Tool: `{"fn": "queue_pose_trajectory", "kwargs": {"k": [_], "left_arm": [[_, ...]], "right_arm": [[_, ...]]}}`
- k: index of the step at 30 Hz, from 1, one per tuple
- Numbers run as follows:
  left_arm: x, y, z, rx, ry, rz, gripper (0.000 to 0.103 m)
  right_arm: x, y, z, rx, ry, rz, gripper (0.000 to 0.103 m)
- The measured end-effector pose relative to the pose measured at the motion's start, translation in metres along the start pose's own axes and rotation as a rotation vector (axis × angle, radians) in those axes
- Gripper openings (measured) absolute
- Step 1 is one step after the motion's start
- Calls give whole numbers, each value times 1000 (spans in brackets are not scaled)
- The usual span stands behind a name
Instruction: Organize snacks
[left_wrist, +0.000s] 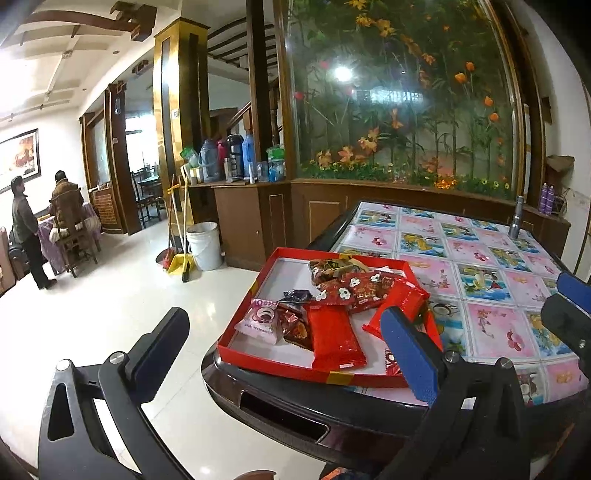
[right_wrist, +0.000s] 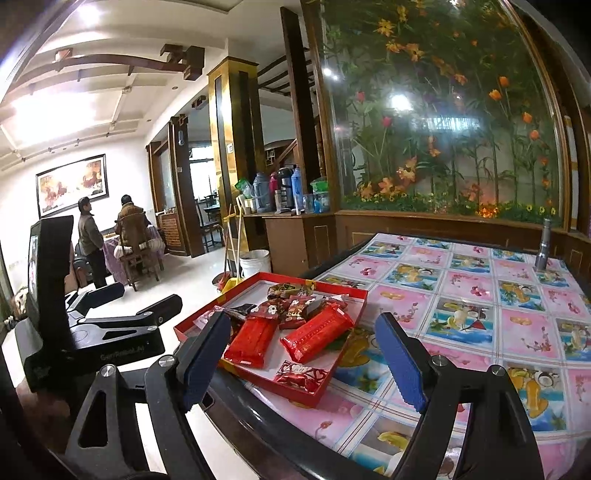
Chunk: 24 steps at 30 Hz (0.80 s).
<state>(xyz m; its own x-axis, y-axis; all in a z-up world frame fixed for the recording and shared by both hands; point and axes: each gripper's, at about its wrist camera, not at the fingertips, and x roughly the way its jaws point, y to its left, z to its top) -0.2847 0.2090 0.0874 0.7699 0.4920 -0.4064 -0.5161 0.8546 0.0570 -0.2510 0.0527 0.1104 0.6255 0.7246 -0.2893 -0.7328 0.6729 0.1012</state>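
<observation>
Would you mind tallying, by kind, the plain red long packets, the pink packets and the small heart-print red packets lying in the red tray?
plain red long packets: 2
pink packet: 1
heart-print red packet: 1
Total: 4

Wrapper print (right_wrist: 300, 374) perhaps illegible, blurred.

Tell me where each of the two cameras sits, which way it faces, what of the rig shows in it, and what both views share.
Left wrist: sits on the left gripper, off the table's corner, facing the red tray of snacks; its own open fingers show, with the right gripper at the right edge.
Right wrist: sits on the right gripper, facing the same tray; open fingers show, the left gripper at left.
Shared: tray, patterned tablecloth, flower panel.
</observation>
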Motion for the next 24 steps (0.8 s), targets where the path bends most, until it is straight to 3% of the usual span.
{"fn": "queue_pose_trajectory", "kwargs": {"k": [24], "left_arm": [[3,6,0,-13,2,-1,103]], "right_arm": [[9,25,-8,-125,21,-1,84]]}}
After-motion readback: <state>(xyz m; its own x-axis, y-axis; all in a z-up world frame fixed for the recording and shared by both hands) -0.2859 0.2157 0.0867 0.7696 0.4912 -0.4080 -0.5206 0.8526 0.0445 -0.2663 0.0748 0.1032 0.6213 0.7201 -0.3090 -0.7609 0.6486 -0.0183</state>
